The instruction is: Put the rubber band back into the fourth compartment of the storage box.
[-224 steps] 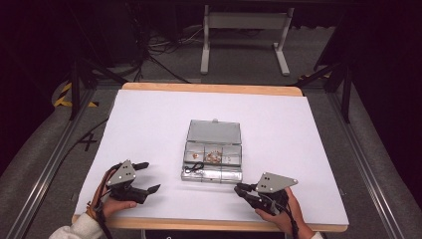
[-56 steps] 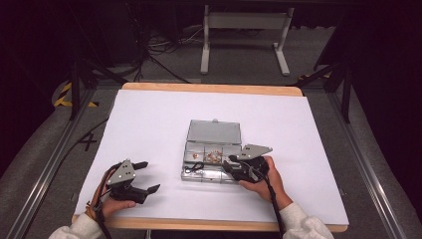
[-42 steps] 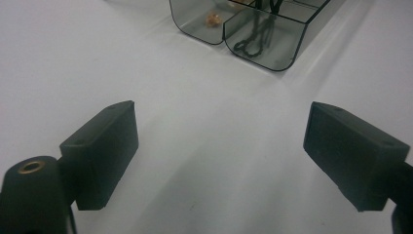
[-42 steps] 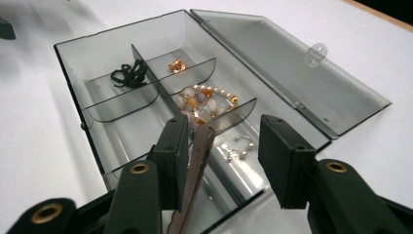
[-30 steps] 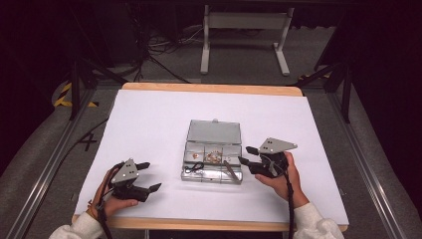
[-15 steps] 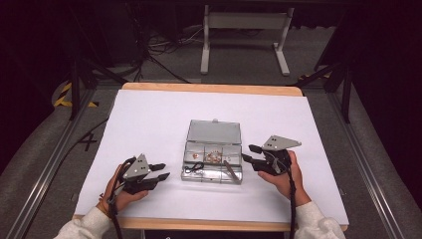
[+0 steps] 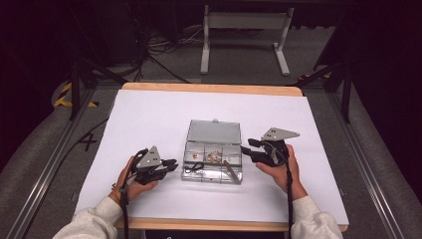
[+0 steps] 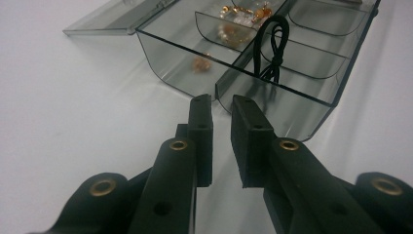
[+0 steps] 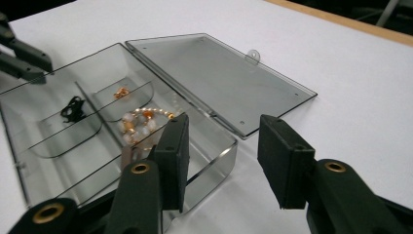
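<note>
From the high view, we've got the clear compartment box (image 7: 213, 158) sitting mid-table on the white sheet (image 7: 149, 114), lid flipped open behind it, with the left gripper (image 7: 169, 164) just off its left side and the right gripper (image 7: 247, 150) just off its right side. In the left gripper view our jaws have just been closing and are nearly pressed together with nothing between them, tips right at the box's near corner wall; if we push on from here we probably just shove the light box (image 8: 253, 63) sideways and rattle the black cord (image 8: 272, 48) and the beads. In the right gripper view the jaws are spread, pinching nothing, one pad over the box's end wall (image 9: 214, 161) by the bead bracelet (image 9: 141, 122); closing carelessly could tip the box or snag the open lid (image 9: 219, 78).
</note>
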The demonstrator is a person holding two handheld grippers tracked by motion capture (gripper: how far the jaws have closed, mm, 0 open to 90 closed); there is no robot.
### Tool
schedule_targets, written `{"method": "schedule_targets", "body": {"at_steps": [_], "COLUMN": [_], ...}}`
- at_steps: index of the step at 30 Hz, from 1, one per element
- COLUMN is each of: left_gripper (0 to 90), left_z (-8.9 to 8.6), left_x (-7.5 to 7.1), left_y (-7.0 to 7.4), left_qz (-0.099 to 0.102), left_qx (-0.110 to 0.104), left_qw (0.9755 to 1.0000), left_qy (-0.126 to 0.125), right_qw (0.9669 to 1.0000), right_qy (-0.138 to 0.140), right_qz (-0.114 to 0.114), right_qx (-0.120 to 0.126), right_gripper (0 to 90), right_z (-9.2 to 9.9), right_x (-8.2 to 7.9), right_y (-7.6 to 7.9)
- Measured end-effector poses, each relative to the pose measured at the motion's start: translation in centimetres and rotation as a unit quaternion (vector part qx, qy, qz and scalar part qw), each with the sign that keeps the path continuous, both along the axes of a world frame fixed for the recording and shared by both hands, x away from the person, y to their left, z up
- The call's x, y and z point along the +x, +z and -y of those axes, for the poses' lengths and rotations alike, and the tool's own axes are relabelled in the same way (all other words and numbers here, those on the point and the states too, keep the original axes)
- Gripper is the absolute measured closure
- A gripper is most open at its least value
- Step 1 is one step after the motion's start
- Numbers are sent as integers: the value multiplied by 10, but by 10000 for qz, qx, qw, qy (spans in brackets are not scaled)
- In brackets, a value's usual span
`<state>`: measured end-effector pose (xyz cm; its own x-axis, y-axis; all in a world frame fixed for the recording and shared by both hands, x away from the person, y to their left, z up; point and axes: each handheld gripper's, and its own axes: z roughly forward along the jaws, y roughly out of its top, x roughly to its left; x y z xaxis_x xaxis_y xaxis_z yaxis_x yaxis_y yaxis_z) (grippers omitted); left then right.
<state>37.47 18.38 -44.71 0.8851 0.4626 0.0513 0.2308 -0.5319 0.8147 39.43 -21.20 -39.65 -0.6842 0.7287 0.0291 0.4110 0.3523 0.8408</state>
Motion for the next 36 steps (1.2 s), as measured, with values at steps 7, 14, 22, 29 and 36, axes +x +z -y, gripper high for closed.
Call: {"method": "schedule_targets", "body": {"at_steps": [7,14,22,29,36], "left_gripper": [786,798,785,794,793], "left_z": [5,10,9,10,11], "left_x": [0,1,1,-1,0], "left_y": [-1,-1,0,0,-1], "left_qz": [-16,4,44,42,41], "left_qx": [-21,42,-35,39,67], "left_qw": [9999,9999,9999,9999,9999], "left_qy": [-99,-122,-103,-96,-91], "right_qw": [9991,9969,9937,9862,9806], "right_qy": [-152,-293,-337,-253,-261], "right_qz": [-401,-712,-1045,-1550,-1809], "right_qx": [47,149,200,522,704], "right_gripper": [535,522,482,401,339], "right_z": [-1,-4,-11,-8,-10], "right_x": [29,53,71,85,92], "right_y": [-10,-18,-24,-29,-33]}}
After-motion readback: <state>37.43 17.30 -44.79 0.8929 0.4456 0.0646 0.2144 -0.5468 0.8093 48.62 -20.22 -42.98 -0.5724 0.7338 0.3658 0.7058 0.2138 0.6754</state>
